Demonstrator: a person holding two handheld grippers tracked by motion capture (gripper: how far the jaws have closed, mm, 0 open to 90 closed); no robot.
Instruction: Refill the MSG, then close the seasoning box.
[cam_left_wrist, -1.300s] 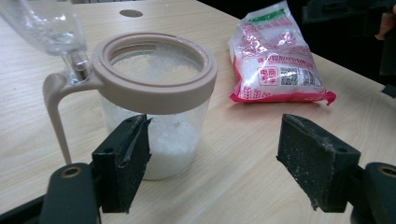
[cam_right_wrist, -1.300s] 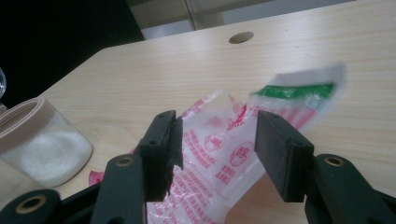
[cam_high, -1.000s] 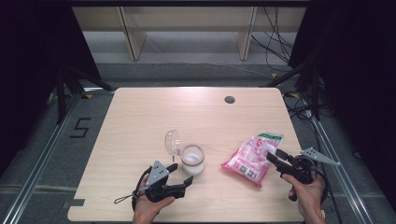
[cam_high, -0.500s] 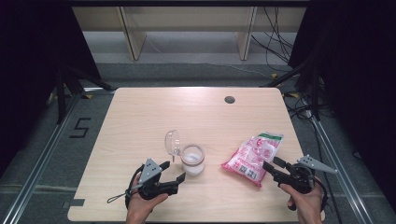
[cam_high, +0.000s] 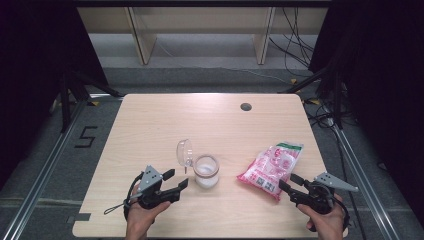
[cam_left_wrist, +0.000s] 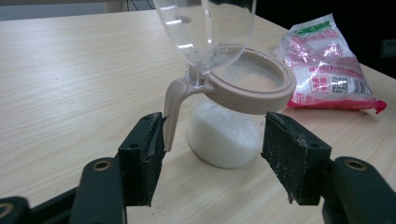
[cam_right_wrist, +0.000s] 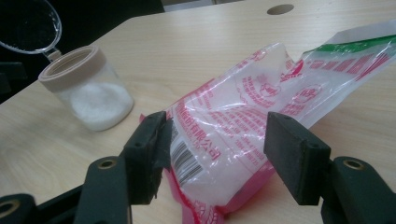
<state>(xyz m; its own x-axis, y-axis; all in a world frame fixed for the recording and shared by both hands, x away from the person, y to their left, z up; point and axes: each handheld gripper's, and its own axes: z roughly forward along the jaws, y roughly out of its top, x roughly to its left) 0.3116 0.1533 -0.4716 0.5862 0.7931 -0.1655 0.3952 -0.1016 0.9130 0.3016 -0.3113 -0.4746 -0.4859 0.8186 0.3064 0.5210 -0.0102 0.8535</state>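
On the surface (cam_high: 150, 125), the jar (cam_high: 206, 171) stands near your front edge, its lid (cam_high: 184, 152) tipped open on its left. The bag (cam_high: 272, 167) lies well to its right. Your left hand-held gripper (cam_high: 176, 179) sits just before the jar, your right hand-held gripper (cam_high: 290, 181) at the bag's near end.

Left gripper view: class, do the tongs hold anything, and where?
Nothing held: the left tongs stand open before the clear, beige-rimmed jar of white grains.

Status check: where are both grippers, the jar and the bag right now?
Left gripper open, short of the jar, lid flipped up. Right gripper open at the bag corner, not clamped. Nothing between.
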